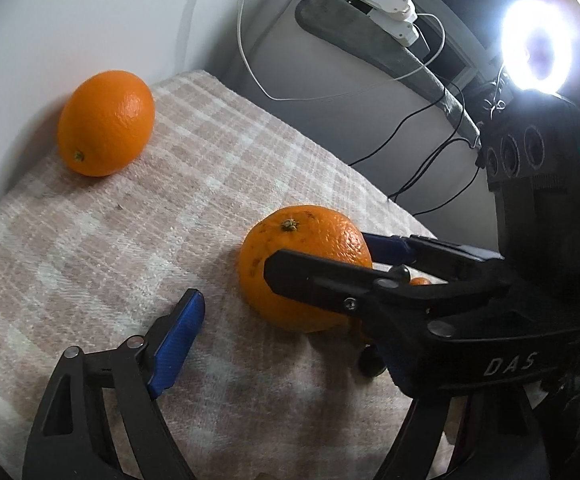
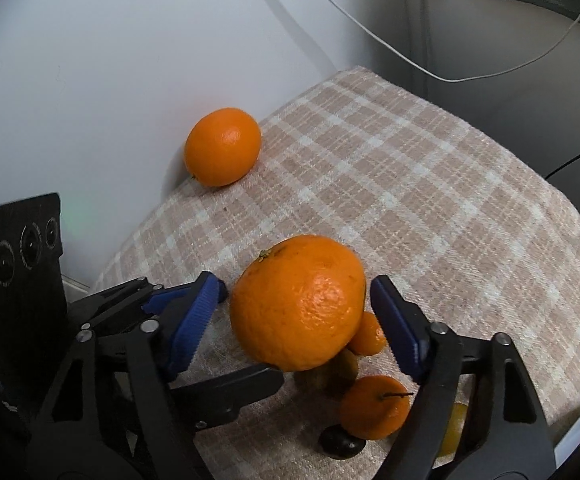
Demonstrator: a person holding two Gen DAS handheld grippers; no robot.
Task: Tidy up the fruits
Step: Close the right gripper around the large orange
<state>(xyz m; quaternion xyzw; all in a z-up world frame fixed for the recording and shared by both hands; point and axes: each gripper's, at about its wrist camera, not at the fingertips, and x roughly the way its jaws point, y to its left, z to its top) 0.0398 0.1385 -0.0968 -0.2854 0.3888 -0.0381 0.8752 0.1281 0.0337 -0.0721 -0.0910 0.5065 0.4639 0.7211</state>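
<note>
A yellow fruit (image 2: 455,428) sits mostly hidden behind the right hand-held gripper (image 2: 290,320).

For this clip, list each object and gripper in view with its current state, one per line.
Large orange: between the right gripper's blue pads, contact unclear.
Far orange: lying on the plaid cloth against the wall, untouched.
Small orange: on the cloth, stem up.
Right gripper: open around the large orange.
Left gripper: open beside it, empty.
Ring light: on.
</note>
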